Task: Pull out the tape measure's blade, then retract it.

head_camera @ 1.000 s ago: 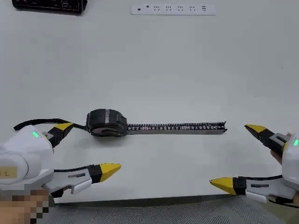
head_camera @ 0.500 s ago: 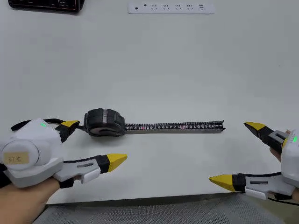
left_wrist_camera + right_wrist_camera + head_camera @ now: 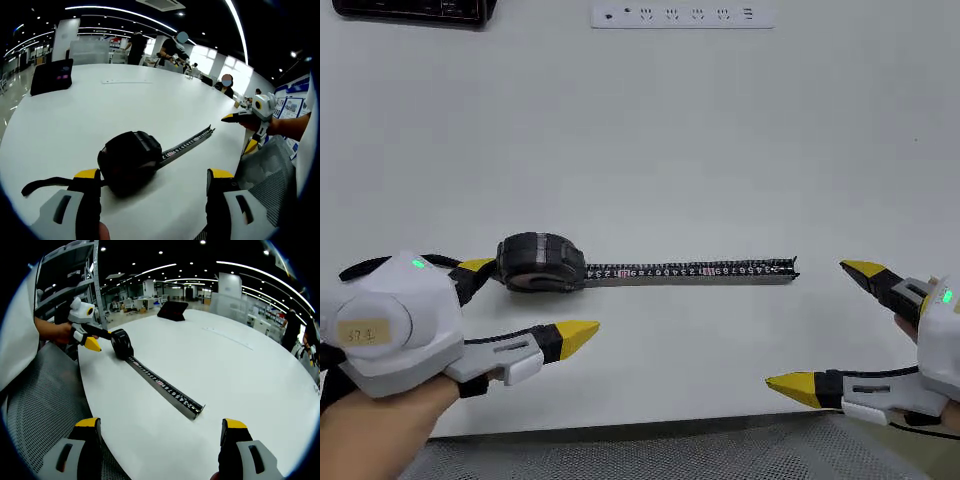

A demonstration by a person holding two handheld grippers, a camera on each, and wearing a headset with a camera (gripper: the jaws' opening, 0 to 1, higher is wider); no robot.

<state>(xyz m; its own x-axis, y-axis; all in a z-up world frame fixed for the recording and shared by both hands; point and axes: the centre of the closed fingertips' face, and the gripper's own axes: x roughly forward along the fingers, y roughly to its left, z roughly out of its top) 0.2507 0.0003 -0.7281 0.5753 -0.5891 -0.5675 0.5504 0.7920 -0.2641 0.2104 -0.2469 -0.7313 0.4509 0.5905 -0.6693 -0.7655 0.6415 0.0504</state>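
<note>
I read the left gripper [image 3: 532, 298] as spread wide and holding nothing. The tape measure case [image 3: 542, 262] lies on its side on the white table [image 3: 650, 130], just ahead of this gripper's jaw tips and partly between them. One yellow tip stands just beside the end of the case away from the blade. I cannot tell whether that tip touches it. In the left gripper view the case [image 3: 130, 160] sits between the two jaws, nearer the left-hand one. A black strap [image 3: 45, 184] trails from the case past that jaw. The blade [image 3: 690, 271] is drawn out and lies flat, running straight from the case toward the right gripper [image 3: 823, 325]. The right gripper is also spread wide and empty. The blade's end hook [image 3: 793, 268] lies near its far jaw tip but apart from it. In the right gripper view the hook end [image 3: 196, 412] lies ahead of the jaws, between them. A power strip [image 3: 682, 16] lies well beyond both grippers.
</note>
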